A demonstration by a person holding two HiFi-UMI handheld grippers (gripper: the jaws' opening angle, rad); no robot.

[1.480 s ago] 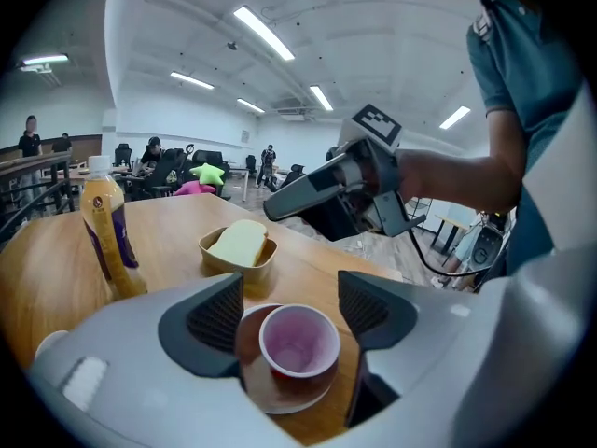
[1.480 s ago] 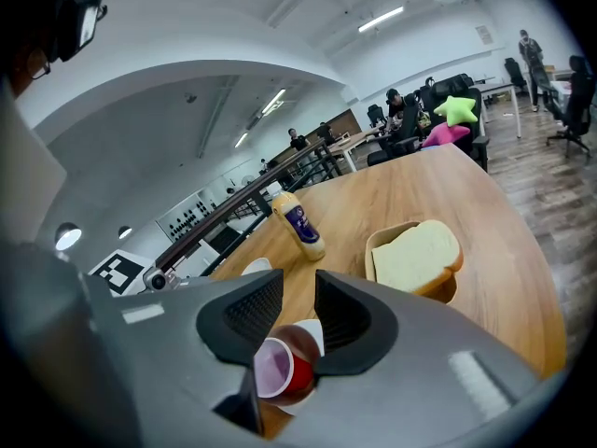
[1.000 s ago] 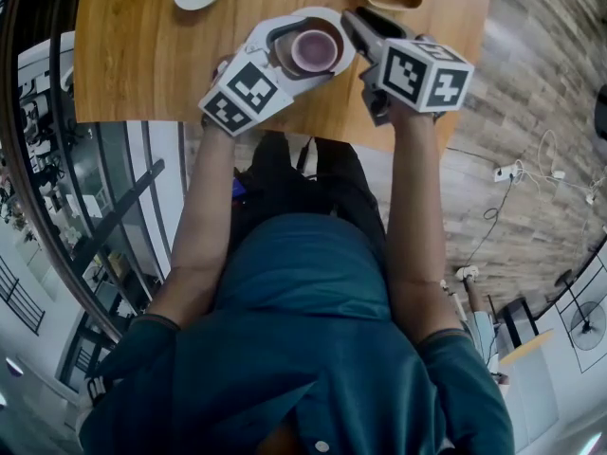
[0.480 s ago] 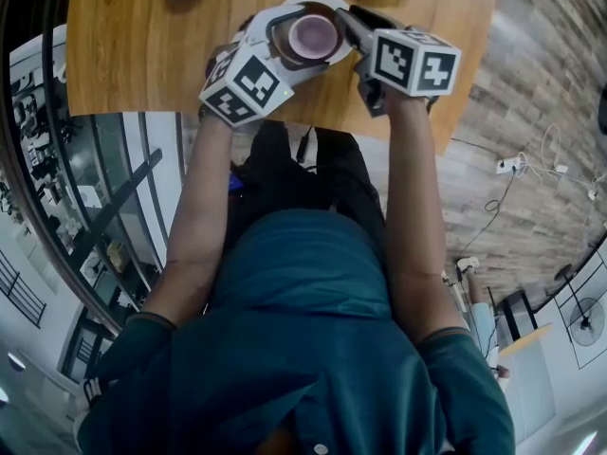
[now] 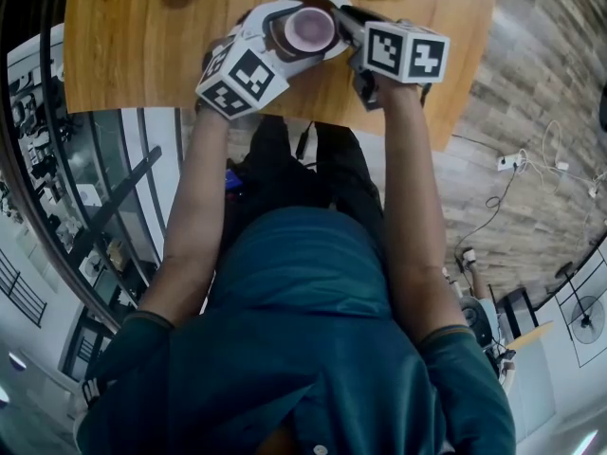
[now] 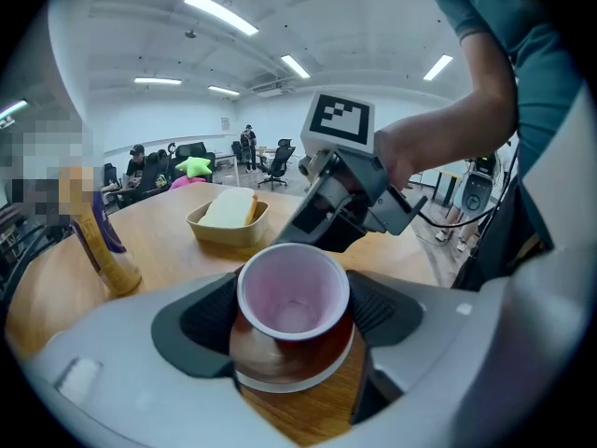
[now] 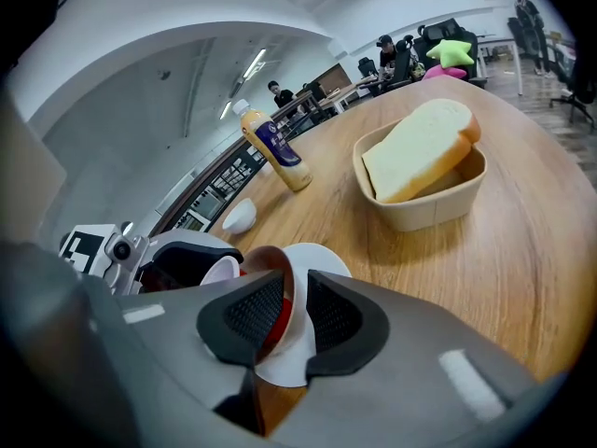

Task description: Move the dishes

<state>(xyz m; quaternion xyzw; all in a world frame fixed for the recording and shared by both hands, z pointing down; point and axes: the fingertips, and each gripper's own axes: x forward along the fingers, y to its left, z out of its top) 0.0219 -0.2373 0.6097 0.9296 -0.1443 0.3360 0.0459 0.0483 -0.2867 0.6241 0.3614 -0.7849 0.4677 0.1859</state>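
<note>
Tableside, left hand-held gripper (image 6: 294, 329) closing round cup (image 6: 293, 292), right hand-held gripper (image 7: 296, 315) clamping bowl (image 7: 265, 258)

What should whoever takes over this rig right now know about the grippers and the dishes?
Left gripper: jaws wide, just been closing either side of the brown bowl holding the pink cup; whether the pads press yet is unclear.
Right gripper: shut on the bowl's wall at its rim.
White saucer lies beneath the bowl, near the table's edge.
Done: both grippers placed. Left: lift and move the dishes.
</note>
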